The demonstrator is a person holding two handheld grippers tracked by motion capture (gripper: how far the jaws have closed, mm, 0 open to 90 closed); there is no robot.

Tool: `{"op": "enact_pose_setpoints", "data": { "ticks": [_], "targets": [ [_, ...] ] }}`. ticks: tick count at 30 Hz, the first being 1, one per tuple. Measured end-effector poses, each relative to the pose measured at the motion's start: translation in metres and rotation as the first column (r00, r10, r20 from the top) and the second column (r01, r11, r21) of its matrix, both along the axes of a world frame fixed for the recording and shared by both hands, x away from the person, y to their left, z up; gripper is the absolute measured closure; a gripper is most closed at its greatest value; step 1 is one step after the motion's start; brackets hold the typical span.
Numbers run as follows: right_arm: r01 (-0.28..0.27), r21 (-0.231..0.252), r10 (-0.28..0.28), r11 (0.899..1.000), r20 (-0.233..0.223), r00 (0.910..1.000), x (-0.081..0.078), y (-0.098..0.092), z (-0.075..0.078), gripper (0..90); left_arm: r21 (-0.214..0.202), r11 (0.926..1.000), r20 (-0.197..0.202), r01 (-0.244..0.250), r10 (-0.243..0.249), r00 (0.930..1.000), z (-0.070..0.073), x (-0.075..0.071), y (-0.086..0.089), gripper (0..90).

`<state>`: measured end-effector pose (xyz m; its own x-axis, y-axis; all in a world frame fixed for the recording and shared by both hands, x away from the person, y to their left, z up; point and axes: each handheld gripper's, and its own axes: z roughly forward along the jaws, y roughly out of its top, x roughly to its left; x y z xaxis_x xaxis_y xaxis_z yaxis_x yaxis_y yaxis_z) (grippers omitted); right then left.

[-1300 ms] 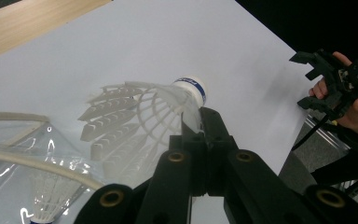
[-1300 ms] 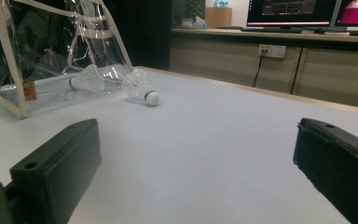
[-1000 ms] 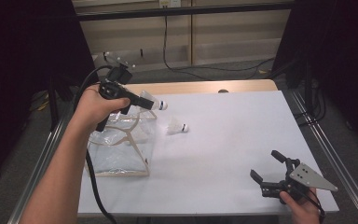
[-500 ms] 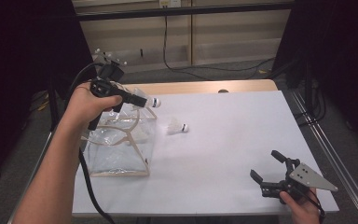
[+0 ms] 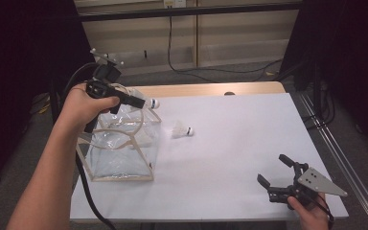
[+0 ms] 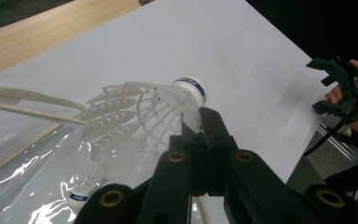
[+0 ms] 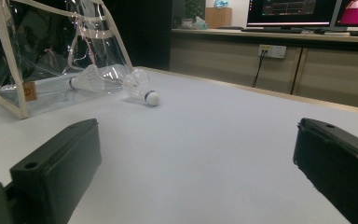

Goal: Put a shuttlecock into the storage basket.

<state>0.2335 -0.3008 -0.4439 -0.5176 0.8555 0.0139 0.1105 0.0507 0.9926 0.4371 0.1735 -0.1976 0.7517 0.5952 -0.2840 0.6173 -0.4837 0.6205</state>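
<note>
My left gripper (image 5: 141, 102) now sits higher and further back over the clear bag (image 5: 120, 143) than a second ago, carrying the pinched shuttlecock (image 5: 152, 103) with it. Its cork end now pokes out past the bag's far rim, closer to the table's wooden edge (image 5: 206, 89).

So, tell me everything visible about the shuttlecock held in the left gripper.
The shuttlecock is white, with a ribbed plastic-looking skirt and a rounded white cork tip ringed by a blue printed band. The left gripper is shut on the skirt's edge near the tip, and nothing else touches it. It lies roughly level, tip pointing away from the hand, held in the air above the open top of the clear bag at the table's left. In the high view its tip pokes out past the jaws.
</note>
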Motion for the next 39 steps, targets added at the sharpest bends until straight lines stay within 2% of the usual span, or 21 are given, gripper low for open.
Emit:
{"op": "enact_pose_setpoints", "data": {
  "ticks": [2,4,9,18,20,22,32,39],
  "targets": [
    [0.0,0.0,0.0,1.0,0.0,1.0,0.0,0.0,0.0,0.6,-0.007,0.9999,-0.001,-0.009,0.009,1.0,0.0,0.0,0.001,90.0],
    [0.0,-0.001,0.0,1.0,0.0,1.0,0.0,0.0,0.0,0.6,0.005,1.0,0.0,0.003,-0.003,1.0,0.001,0.001,0.003,90.0],
    [-0.001,0.001,0.001,1.0,0.0,1.0,0.0,0.0,0.0,0.6,0.002,0.9998,0.004,-0.022,0.022,0.9998,0.002,0.002,0.007,90.0],
    [0.0,-0.001,0.0,1.0,0.0,1.0,0.0,0.0,0.0,0.6,0.017,0.9997,0.003,-0.019,0.019,0.9998,0.005,0.003,0.014,90.0],
    [-0.001,0.001,0.001,1.0,0.0,1.0,0.0,0.0,0.0,0.6,0.017,0.9993,0.006,-0.033,0.033,0.9994,0.006,0.003,0.015,90.0],
    [0.0,0.001,0.0,1.0,0.002,1.0,0.0,0.0,0.0,0.6,0.029,0.9991,0.007,-0.03,0.029,0.9995,0.006,0.004,0.016,90.0],
    [-0.002,0.002,0.002,1.0,-0.001,1.0,0.0,0.0,0.0,0.6,0.028,0.9984,0.013,-0.049,0.049,0.9987,0.008,0.005,0.025,90.0],
    [0.0,0.001,0.0,1.0,-0.001,1.0,0.0,0.0,0.0,0.6,0.043,0.9976,0.02,-0.054,0.054,0.9984,0.008,0.006,0.029,90.0]
  ]
}}
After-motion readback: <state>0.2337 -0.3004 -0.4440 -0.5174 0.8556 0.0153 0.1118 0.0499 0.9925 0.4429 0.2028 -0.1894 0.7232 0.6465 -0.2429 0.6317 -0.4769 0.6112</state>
